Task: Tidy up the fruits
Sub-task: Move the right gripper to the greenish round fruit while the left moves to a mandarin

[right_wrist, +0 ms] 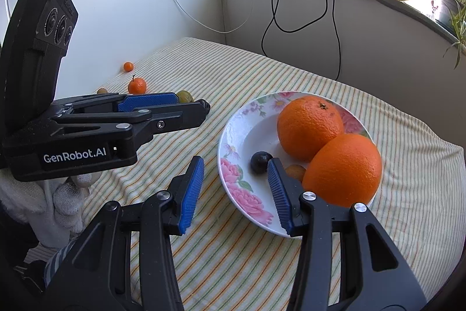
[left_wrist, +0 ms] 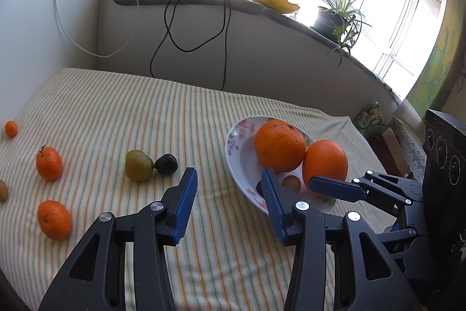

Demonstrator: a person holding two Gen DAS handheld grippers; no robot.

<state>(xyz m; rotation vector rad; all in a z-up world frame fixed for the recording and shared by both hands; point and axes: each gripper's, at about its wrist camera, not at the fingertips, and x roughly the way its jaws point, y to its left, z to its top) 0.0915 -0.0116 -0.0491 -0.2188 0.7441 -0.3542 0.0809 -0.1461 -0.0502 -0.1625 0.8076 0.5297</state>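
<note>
i judge the sorting as partly done — the floral plate (right_wrist: 233,133) already carries two big oranges (right_wrist: 310,126), touching each other, plus a dark plum (right_wrist: 260,161) and a small brownish-yellow fruit (right_wrist: 295,171) tucked against the nearer orange. my right gripper (right_wrist: 233,194) hangs over the near rim of the plate with its blue pads spread wide and nothing between them, so i take it as released. my left gripper (left_wrist: 227,206) is likewise splayed apart and empty, hovering above the striped cloth (left_wrist: 122,107) just left of the plate. what is left lies out on the cloth, well apart from the plate: a green fruit (left_wrist: 139,165) touching a second dark plum (left_wrist: 166,163), two mandarins (left_wrist: 49,163) toward the left edge, one nearer me (left_wrist: 54,220), a tiny orange fruit (left_wrist: 11,128) far off at the back, and a small brownish one (left_wrist: 3,190) half cut off by the frame edge. that makes six pieces to gather by my count — more than is already collected. the green fruit and plum sit closest to my left gripper, so i reckon they are the natural next pick, though i cannot tell whether everything belongs on this one plate.
</note>
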